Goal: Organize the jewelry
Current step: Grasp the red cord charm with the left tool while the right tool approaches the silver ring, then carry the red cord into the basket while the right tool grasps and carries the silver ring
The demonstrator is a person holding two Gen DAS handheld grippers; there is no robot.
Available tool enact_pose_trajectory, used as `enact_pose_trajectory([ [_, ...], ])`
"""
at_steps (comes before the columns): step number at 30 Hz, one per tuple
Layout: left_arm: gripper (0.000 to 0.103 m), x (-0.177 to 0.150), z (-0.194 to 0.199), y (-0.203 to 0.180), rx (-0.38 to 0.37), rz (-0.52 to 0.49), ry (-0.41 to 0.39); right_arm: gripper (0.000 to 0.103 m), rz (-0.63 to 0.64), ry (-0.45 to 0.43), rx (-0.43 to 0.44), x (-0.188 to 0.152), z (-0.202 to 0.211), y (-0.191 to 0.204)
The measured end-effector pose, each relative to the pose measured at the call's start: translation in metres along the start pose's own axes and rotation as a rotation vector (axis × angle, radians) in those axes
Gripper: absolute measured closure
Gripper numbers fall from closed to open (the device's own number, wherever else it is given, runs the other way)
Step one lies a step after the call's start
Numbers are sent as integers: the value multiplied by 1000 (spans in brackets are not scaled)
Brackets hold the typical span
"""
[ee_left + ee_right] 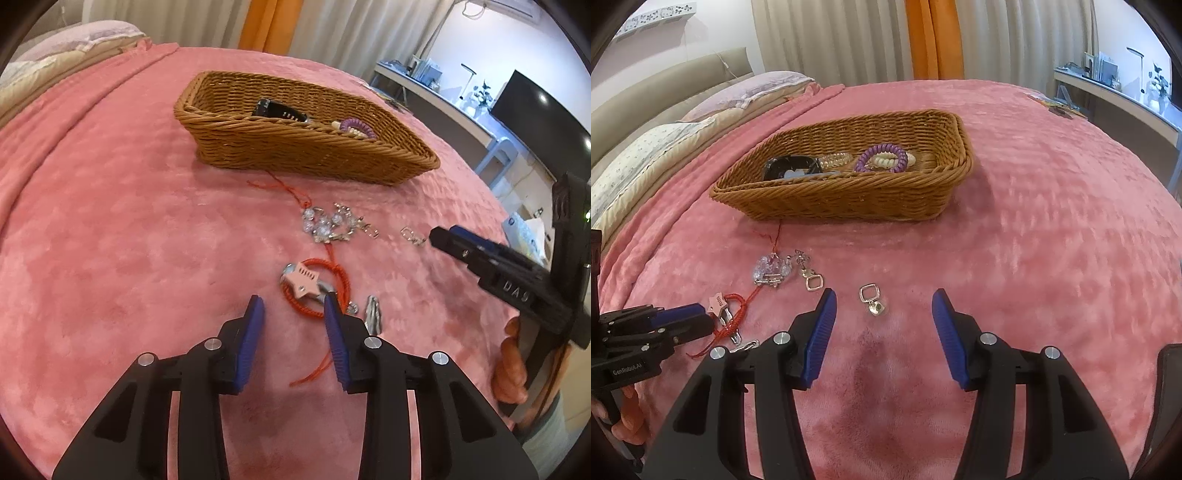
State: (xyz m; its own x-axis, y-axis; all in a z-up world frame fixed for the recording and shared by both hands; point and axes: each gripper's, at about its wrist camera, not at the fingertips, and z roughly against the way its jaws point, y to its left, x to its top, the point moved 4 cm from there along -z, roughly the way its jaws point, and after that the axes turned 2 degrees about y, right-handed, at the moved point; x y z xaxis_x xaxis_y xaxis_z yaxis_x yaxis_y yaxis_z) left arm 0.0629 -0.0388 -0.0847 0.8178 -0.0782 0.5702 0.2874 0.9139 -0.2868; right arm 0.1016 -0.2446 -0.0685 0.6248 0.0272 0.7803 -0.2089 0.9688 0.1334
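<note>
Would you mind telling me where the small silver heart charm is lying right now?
In the right wrist view, the silver heart charm lies on the pink blanket between the open right gripper fingers, in front of the wicker basket.

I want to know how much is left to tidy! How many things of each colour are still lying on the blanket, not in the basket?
Red cord bracelet with pink star: 1
Clear crystal beads on red string: 1
Silver pieces: 3
Total: 5
</note>
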Motion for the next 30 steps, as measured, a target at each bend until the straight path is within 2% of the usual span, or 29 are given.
enact_pose_trajectory([
  [3,74,0,-5,-3,47,-17,9,52,-14,1,9,0,-1,-2],
  [8,77,-5,-8,-22,170,-129,9,52,-30,0,17,-1,-2,-4],
  [10,83,-5,-9,-26,186,-144,15,52,-32,-1,18,-1,-2,-5],
  [12,96,-4,-9,-23,188,-132,19,52,-39,-4,23,-1,-2,-6],
  [17,100,-2,1,-12,132,-86,-7,52,-69,-2,44,-1,-3,-12],
  [21,101,4,18,-8,84,-57,-76,52,-85,-3,56,-1,-3,-15],
  [24,101,13,32,-4,7,-17,-128,52,-82,-3,56,-1,-4,-14],
  [26,101,19,35,-2,-45,11,-124,52,-79,-5,57,-1,-4,-13],
  [30,101,23,40,4,-41,30,-137,52,-76,-7,57,-2,-3,-12],
])
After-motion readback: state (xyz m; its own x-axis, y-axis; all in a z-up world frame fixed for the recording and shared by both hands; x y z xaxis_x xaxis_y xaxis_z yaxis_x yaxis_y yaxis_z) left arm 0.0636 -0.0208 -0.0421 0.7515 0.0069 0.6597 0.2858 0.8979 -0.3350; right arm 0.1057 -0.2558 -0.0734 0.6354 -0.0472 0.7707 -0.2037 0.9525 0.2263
